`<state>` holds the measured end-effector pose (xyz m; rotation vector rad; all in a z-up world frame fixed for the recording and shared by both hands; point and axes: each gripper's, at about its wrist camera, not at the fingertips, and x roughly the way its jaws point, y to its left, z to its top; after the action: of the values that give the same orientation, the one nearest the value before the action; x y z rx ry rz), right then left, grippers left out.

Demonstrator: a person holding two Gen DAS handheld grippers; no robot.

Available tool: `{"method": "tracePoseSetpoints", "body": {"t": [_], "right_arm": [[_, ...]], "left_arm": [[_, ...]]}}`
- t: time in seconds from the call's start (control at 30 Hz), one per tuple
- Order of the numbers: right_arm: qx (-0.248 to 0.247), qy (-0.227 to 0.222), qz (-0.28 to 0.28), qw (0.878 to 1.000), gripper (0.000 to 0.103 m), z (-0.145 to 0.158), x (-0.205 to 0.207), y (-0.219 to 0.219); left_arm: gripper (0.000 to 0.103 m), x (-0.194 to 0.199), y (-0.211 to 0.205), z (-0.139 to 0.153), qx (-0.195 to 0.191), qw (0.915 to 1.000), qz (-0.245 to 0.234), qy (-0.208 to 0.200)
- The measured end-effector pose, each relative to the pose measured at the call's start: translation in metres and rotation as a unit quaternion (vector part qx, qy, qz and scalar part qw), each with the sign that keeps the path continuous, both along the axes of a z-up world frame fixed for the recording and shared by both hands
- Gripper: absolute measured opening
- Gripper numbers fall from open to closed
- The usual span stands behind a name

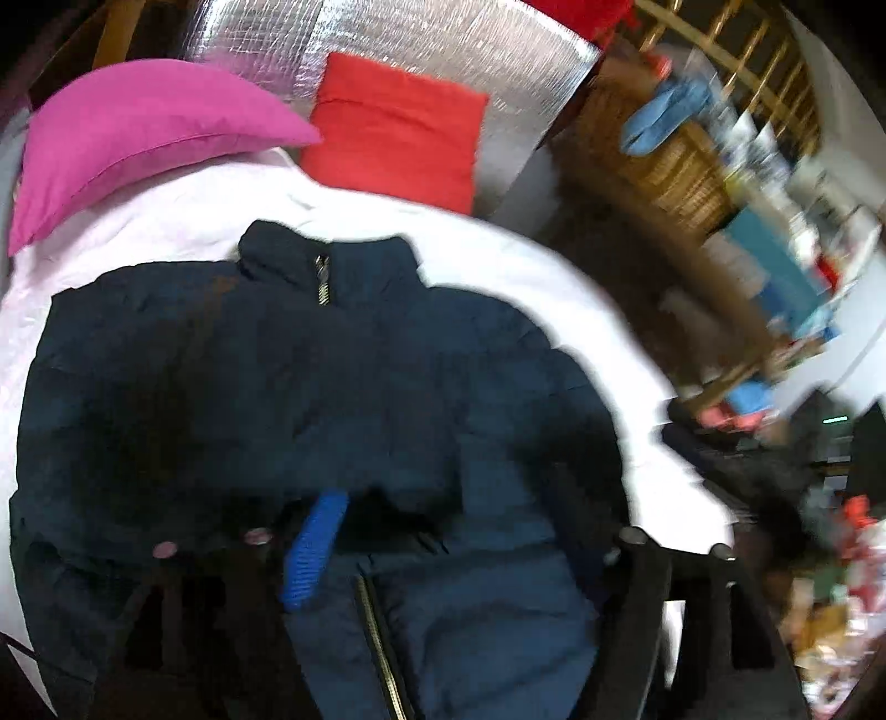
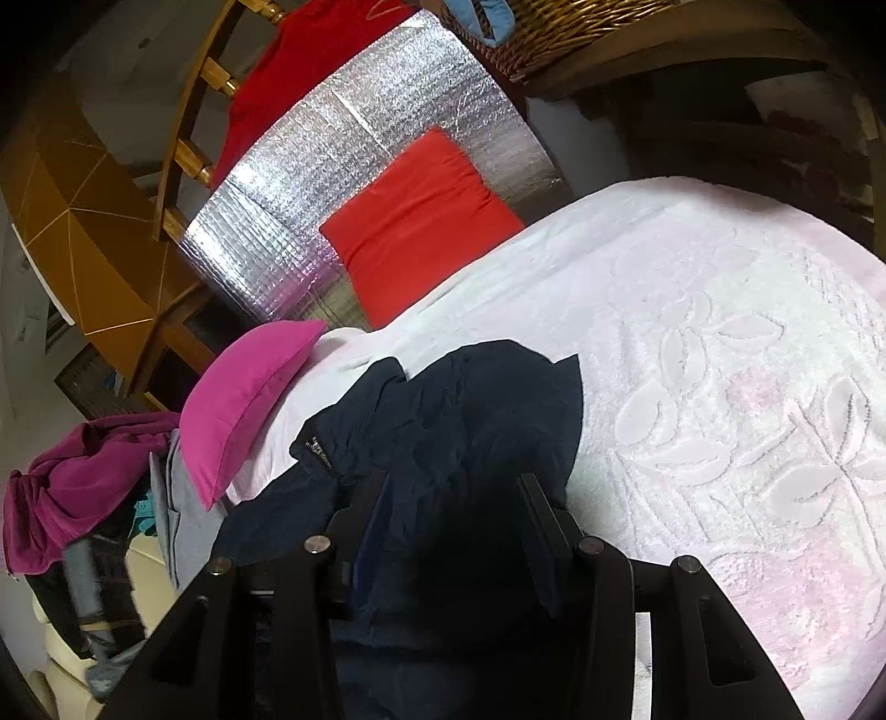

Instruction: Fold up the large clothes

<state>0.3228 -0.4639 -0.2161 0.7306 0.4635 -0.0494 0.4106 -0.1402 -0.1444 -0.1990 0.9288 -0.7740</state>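
Note:
A dark navy puffer jacket [image 1: 310, 376] lies front up on the white-pink bedspread [image 1: 166, 221], collar away from me, zipper closed at the neck. A blue ribbed cuff [image 1: 315, 548] lies across its lower middle. My left gripper [image 1: 443, 554] hovers low over the jacket's lower part; its fingers are dark and blurred against the cloth. In the right wrist view the jacket [image 2: 454, 421] fills the space between the fingers of my right gripper [image 2: 454, 498], which stand apart with dark fabric bunched between them.
A pink pillow [image 1: 138, 133] and a red cushion [image 1: 398, 133] lie at the head of the bed against a silver foil panel [image 1: 398, 39]. A wicker basket [image 1: 659, 160] and cluttered shelves stand right. Magenta cloth [image 2: 72, 487] hangs at the bed's left side.

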Motion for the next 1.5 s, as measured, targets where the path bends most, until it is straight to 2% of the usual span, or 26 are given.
{"method": "tracePoseSetpoints", "body": {"t": [0.07,0.1,0.13,0.23,0.27,0.33,0.4,0.43,0.53,0.6,0.7,0.77,0.83,0.9,0.93,0.97,1.0,1.07,1.13,1.17,1.27,1.4,1.47,1.5], "right_arm": [[-0.004,0.002,0.015,1.000,0.053,0.002,0.005,0.008],[-0.010,0.003,0.026,1.000,0.059,0.002,0.008,0.016],[-0.015,0.004,0.036,0.999,0.066,0.003,0.010,0.024],[-0.033,0.002,0.070,0.997,0.072,0.005,0.018,0.049],[-0.046,0.000,0.085,0.995,0.073,0.007,0.022,0.063],[-0.070,-0.006,0.110,0.991,0.081,0.009,0.028,0.087],[-0.103,-0.013,0.137,0.985,0.085,0.013,0.034,0.114],[-0.114,-0.016,0.146,0.983,0.088,0.013,0.035,0.124],[-0.169,-0.023,0.184,0.968,0.096,0.016,0.042,0.166],[-0.231,-0.020,0.195,0.953,0.098,0.015,0.048,0.197],[-0.313,-0.004,0.175,0.933,0.098,0.010,0.061,0.223],[-0.343,0.020,0.143,0.928,0.098,0.005,0.073,0.226],[-0.316,0.027,0.122,0.941,0.096,0.005,0.079,0.213],[-0.248,0.020,0.084,0.965,0.094,0.010,0.076,0.180],[-0.223,0.017,0.071,0.972,0.094,0.013,0.073,0.166],[-0.173,0.014,0.043,0.984,0.094,0.014,0.067,0.140],[-0.144,0.013,0.029,0.989,0.094,0.013,0.064,0.125],[-0.028,0.013,0.002,1.000,0.094,0.000,0.050,0.077],[0.062,0.012,0.006,0.998,0.094,-0.017,0.044,0.049],[0.117,0.013,0.012,0.993,0.094,-0.029,0.042,0.033],[0.214,0.005,0.027,0.976,0.094,-0.054,0.040,0.007],[0.279,-0.009,0.031,0.960,0.094,-0.071,0.038,-0.012],[0.278,0.001,0.041,0.960,0.084,-0.074,0.045,-0.008],[0.268,0.015,0.046,0.962,0.069,-0.074,0.050,-0.007]], "left_arm": [[0.080,-0.002,0.026,0.008,-0.039,0.9992,0.001,0.005],[0.082,0.000,0.043,0.012,-0.052,0.9985,0.018,0.005],[0.083,0.004,0.059,0.013,-0.058,0.9974,0.041,0.006],[0.084,0.016,0.113,0.007,-0.075,0.9886,0.129,0.020],[0.084,0.019,0.125,0.003,-0.073,0.9848,0.155,0.028],[0.084,0.026,0.148,-0.008,-0.048,0.9733,0.219,0.050],[0.084,0.031,0.165,-0.021,-0.019,0.9621,0.262,0.073],[0.084,0.034,0.169,-0.028,-0.010,0.9576,0.274,0.090],[0.084,0.036,0.173,-0.036,-0.011,0.9533,0.279,0.115],[0.084,0.036,0.175,-0.038,-0.010,0.9497,0.291,0.116],[0.084,0.037,0.172,-0.040,-0.005,0.9482,0.295,0.118],[0.084,0.038,0.170,-0.043,0.007,0.9478,0.295,0.122],[0.084,0.042,0.168,-0.046,0.015,0.9477,0.292,0.128],[0.084,0.044,0.170,-0.049,0.023,0.9468,0.293,0.132],[0.084,0.044,0.168,-0.050,0.026,0.9469,0.292,0.132],[0.084,0.044,0.166,-0.050,0.029,0.9474,0.291,0.131],[0.084,0.043,0.166,-0.050,0.030,0.9478,0.290,0.129],[0.084,0.043,0.163,-0.048,0.035,0.9482,0.291,0.123],[0.084,0.044,0.160,-0.049,0.037,0.9487,0.289,0.123],[0.084,0.044,0.159,-0.050,0.038,0.9485,0.289,0.124],[0.084,0.046,0.154,-0.053,0.038,0.9481,0.289,0.126],[0.083,0.047,0.147,-0.052,0.047,0.9479,0.296,0.108],[0.083,0.048,0.143,-0.053,0.054,0.9481,0.296,0.104],[0.082,0.049,0.140,-0.056,0.059,0.9481,0.295,0.103]]}}
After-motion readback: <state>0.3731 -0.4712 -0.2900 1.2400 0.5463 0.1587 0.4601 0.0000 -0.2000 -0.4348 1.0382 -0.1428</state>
